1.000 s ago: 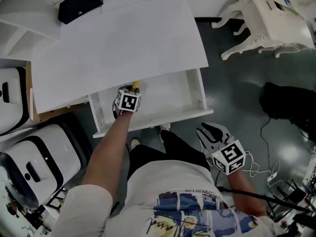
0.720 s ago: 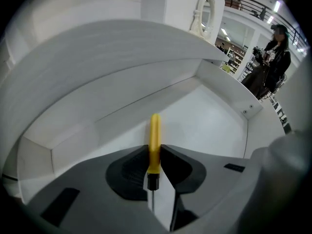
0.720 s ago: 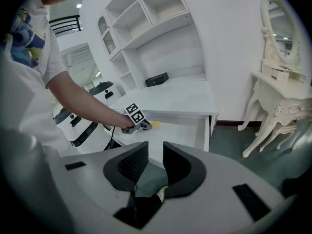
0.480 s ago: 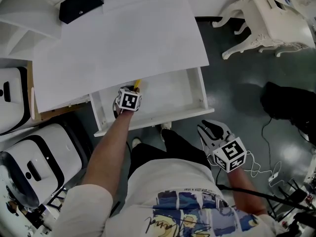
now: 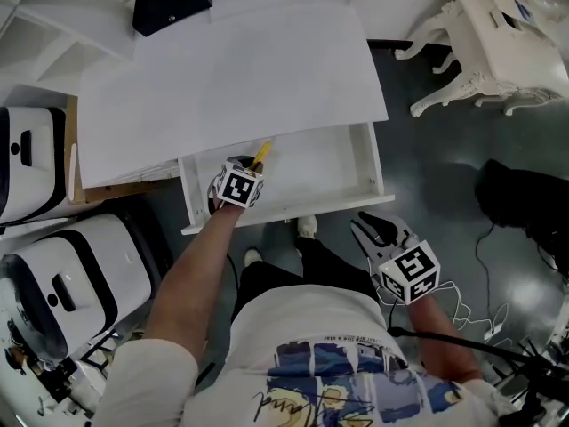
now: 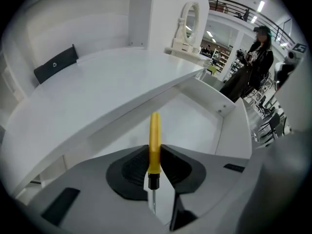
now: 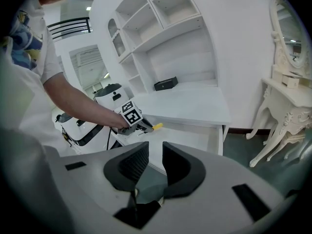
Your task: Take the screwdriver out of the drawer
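Note:
The screwdriver (image 6: pixel 154 145) has a yellow handle and a thin metal shaft. My left gripper (image 6: pixel 155 152) is shut on the handle near the black collar; its jaws have just been closing onto it. In the head view the left gripper (image 5: pixel 249 169) holds the screwdriver (image 5: pixel 260 156) over the left part of the open white drawer (image 5: pixel 369 163), handle tip pointing toward the desk. My right gripper (image 5: pixel 373 229) hangs in front of the drawer, over the floor. The right gripper (image 7: pixel 155 160) has just been closing a little; it is open, with nothing between its pads.
The white desk top (image 5: pixel 231 78) overhangs the drawer's back, with a black box (image 5: pixel 172 3) on it. White and black machines (image 5: pixel 53 274) stand at the left. An ornate white table (image 5: pixel 498 43) is at the right, a dark bundle (image 5: pixel 524 203) and cables on the floor.
My left gripper has risen with the screwdriver, and more of the yellow handle now shows above the drawer. The right gripper has shifted only slightly.

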Tool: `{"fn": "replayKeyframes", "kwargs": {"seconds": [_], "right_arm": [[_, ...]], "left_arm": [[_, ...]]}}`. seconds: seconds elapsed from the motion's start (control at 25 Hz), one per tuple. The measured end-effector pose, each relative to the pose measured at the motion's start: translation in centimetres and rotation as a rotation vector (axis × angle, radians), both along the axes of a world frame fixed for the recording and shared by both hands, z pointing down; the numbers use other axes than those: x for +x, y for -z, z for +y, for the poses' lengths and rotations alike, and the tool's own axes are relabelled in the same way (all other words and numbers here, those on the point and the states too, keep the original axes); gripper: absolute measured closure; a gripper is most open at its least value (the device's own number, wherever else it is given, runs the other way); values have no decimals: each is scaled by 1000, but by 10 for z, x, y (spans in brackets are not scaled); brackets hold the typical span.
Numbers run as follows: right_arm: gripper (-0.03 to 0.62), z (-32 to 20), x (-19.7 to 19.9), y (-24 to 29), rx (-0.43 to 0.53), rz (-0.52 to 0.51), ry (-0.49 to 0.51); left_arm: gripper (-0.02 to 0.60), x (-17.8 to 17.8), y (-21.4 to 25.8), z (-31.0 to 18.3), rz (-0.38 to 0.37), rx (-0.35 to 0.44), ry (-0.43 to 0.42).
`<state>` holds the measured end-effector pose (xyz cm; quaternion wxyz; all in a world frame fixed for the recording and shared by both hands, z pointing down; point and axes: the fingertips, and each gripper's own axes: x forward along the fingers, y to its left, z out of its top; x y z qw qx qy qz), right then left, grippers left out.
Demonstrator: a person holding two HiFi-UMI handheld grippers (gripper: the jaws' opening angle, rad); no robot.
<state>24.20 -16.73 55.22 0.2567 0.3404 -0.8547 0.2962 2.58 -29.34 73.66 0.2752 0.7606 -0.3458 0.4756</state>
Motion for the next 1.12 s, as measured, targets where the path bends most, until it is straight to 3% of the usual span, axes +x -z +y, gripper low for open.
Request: {"fn": "replayKeyframes", "kwargs": {"seconds": [0.44, 1.12], "right_arm": [[494, 2, -47, 14, 52, -20, 60], [525, 38, -141, 45, 124, -4, 79]], "left_arm": [[499, -13, 82, 28, 135, 103, 2], [499, -76, 223, 119, 388, 232, 43]]}}
